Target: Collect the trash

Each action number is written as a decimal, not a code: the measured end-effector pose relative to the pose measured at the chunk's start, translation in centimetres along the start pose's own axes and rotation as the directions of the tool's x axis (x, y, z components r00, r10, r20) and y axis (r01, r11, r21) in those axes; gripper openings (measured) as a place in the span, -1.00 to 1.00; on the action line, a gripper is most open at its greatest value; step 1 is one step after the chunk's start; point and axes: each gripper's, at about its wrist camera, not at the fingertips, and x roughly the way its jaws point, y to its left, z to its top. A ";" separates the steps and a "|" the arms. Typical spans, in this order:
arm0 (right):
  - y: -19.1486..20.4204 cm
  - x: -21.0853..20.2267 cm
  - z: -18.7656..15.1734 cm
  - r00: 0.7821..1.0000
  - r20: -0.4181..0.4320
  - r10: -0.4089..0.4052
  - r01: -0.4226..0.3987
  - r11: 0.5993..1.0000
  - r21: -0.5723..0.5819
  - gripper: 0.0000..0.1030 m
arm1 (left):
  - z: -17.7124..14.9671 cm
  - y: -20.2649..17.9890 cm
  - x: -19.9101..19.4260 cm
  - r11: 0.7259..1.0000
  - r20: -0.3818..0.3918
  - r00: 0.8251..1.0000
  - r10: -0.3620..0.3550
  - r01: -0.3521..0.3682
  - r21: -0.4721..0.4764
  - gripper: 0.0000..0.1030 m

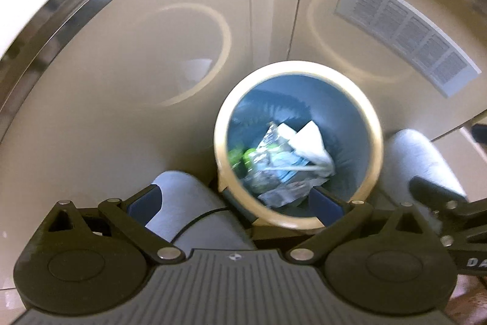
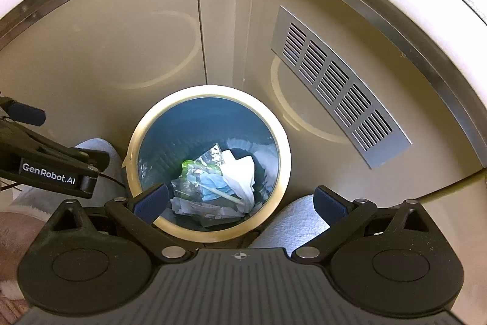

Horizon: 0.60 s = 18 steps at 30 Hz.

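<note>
Right wrist view: right gripper fingers spread, empty, above the bin; trash lies inside at 12 o'clock. Left gripper fingers likewise spread, empty.

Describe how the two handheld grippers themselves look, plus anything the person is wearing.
Both the left gripper and the right gripper are matte black, with round disc housings, silver pivot pins, angled link arms and dark blue pads on the fingers. A ribbed grey plate carries a small crosshair marking. The left gripper's side reads "GenRobot.AI" in white, with a thin black cable. The person wears light grey slippers.
</note>
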 end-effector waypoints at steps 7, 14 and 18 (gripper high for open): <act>-0.4 0.2 -0.2 1.000 -0.002 0.011 -0.011 1.000 0.014 0.97 | 0.1 0.0 -0.3 0.999 0.042 0.998 0.043 -0.044 0.014 0.99; -0.8 0.1 -0.2 1.000 0.004 0.014 -0.014 1.000 0.019 0.97 | 0.3 0.2 -0.1 0.999 0.019 0.999 0.033 -0.033 0.011 0.99; -0.9 0.0 -0.2 1.000 0.010 0.015 -0.016 1.000 0.022 0.97 | 0.2 0.1 -0.2 0.999 0.026 0.999 0.046 -0.046 0.013 0.99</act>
